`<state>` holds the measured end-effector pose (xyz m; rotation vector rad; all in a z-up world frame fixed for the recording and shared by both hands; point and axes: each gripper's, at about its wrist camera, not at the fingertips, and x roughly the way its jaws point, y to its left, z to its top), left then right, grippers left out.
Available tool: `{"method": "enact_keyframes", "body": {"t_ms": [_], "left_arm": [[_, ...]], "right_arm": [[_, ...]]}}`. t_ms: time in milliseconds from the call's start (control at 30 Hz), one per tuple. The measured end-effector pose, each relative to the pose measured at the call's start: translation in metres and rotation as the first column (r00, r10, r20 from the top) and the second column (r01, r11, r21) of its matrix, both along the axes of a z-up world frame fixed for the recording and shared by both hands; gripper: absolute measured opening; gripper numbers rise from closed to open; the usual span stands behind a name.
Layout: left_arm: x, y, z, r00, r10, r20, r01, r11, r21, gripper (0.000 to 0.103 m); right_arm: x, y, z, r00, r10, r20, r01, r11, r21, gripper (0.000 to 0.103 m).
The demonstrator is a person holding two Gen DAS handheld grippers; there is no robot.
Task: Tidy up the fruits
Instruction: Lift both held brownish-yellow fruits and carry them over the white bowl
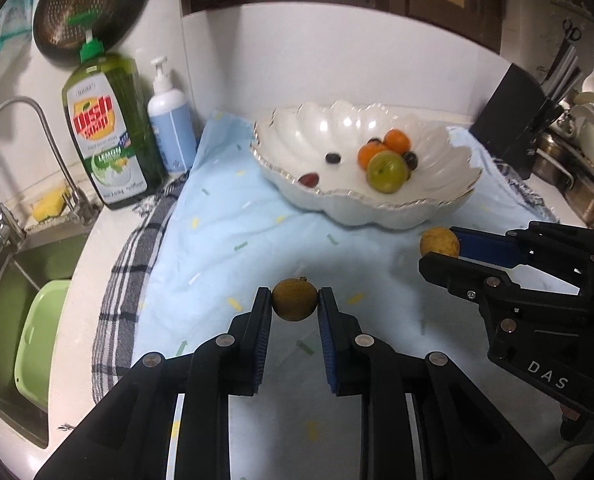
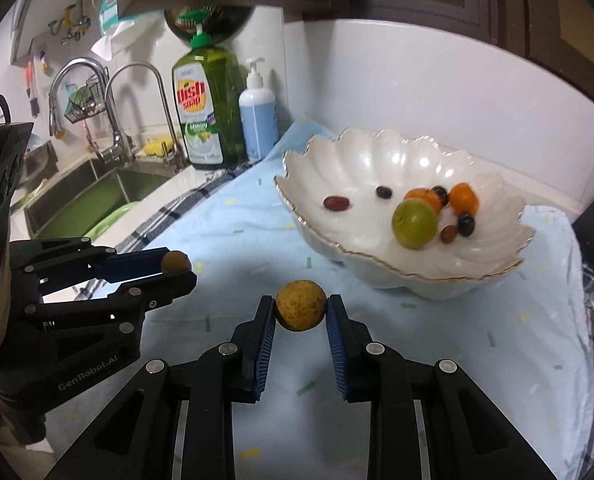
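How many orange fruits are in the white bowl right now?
2. Both sit on the bowl's far right side: one orange fruit at the back, the other partly behind the green fruit. More could be hidden behind.

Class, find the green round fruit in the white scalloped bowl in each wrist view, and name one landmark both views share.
Left wrist view: the green fruit is right of centre, upper half, in front of two orange fruits in the white bowl.
Right wrist view: green fruit, right of centre, mid-height, same bowl.
Shared landmark: the green dish soap bottle.

Black claw (image 1: pixel 295 300), blue pads (image 1: pixel 328 344)
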<state>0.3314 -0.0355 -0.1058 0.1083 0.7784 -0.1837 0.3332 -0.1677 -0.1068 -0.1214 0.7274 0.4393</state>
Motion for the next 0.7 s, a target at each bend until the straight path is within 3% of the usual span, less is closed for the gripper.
{"method": "enact_keyframes", "body": {"t_ms": [700], "left_arm": [[-0.032,-0.034,0.055,0.986,-0.105,0.132,0.108,0.994,-0.012,0.024]], "right_arm": [[-0.046,-0.036,0.052,0.988,-0.096,0.123,0.093,0.995,0.031,0.028]]}}
